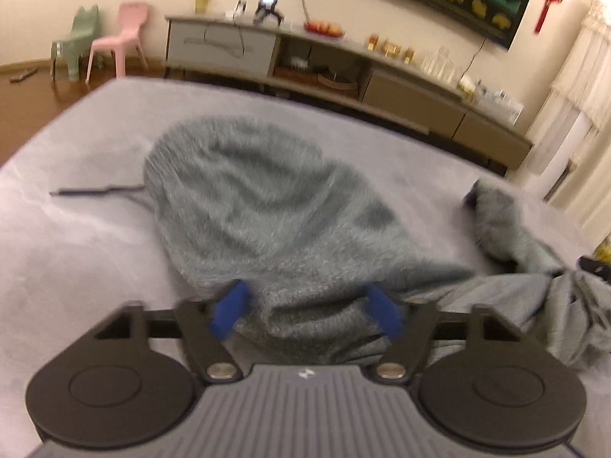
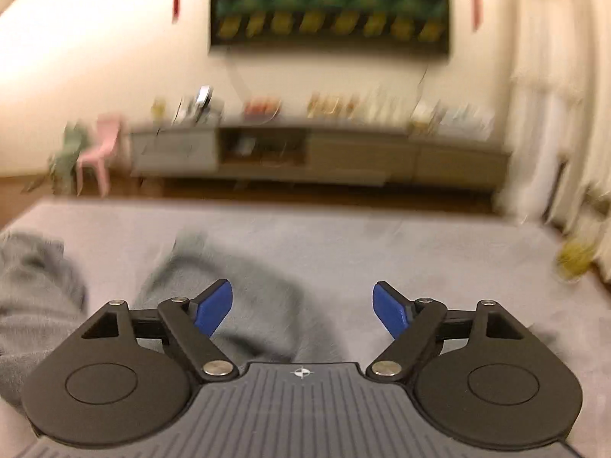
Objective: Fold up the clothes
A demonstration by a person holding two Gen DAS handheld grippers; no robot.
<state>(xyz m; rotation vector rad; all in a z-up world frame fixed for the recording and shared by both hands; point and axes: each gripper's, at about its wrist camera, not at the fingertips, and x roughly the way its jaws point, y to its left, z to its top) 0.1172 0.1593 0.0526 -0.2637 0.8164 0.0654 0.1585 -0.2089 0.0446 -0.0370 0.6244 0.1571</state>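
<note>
Left tool [image 1: 305, 307] apparently pinching fuzzy grey garment [image 1: 252, 206], right tool [image 2: 303, 307] wide, empty.

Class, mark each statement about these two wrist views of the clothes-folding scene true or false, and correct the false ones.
1. The grey fleece garment lies on a grey bed cover. True.
2. The right tongs clamp a sleeve. False: their blue pads stand apart with nothing gripped.
3. Fleece fabric bunches between the pads of the left tongs. True.
4. A pink chair stands beside a green one. True.
5. The garment is folded into a neat square. False: it lies crumpled and spread out.
</note>
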